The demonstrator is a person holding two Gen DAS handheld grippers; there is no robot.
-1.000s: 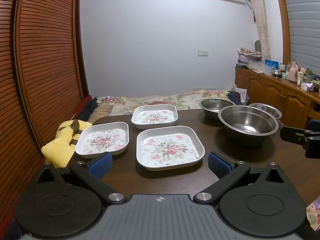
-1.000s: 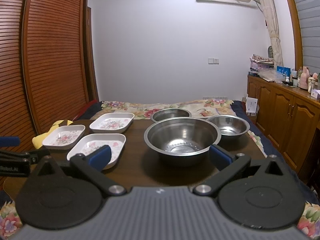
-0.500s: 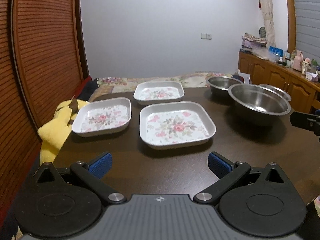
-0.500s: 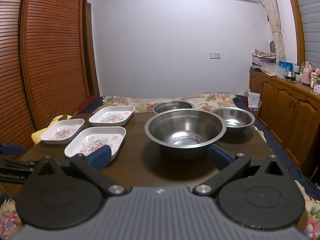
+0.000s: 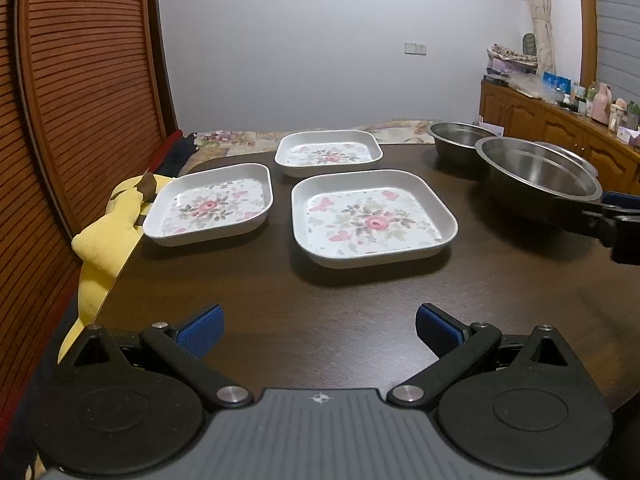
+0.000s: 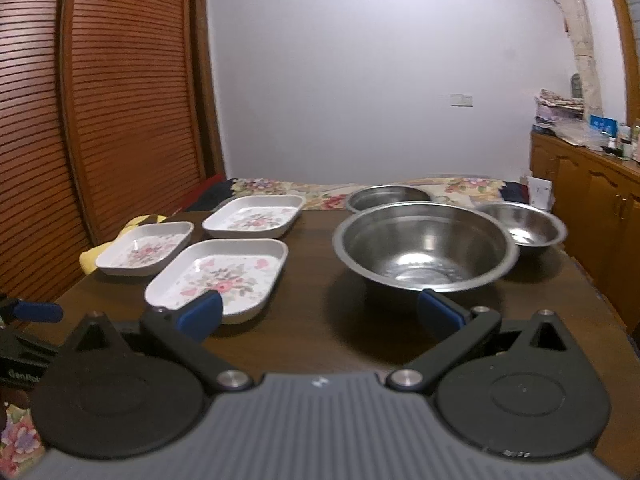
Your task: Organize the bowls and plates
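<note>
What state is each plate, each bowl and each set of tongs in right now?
Near plate: empty, flat on table, apart from the others.
Left plate: empty, at table's left edge.
Far plate: empty, unstacked.
Big bowl: upright, empty.
Far bowl: upright, behind big bowl.
Right bowl: upright, empty.
Left tongs: open, holding nothing.
Right tongs: open, holding nothing.

- The room is dim, with soft light from above.
- Dark shadows sit under the plates [image 5: 374, 218] and bowls [image 6: 426, 246].
- The right wrist picture is a bit blurry.
- Walls and doors bend at the edges.
</note>
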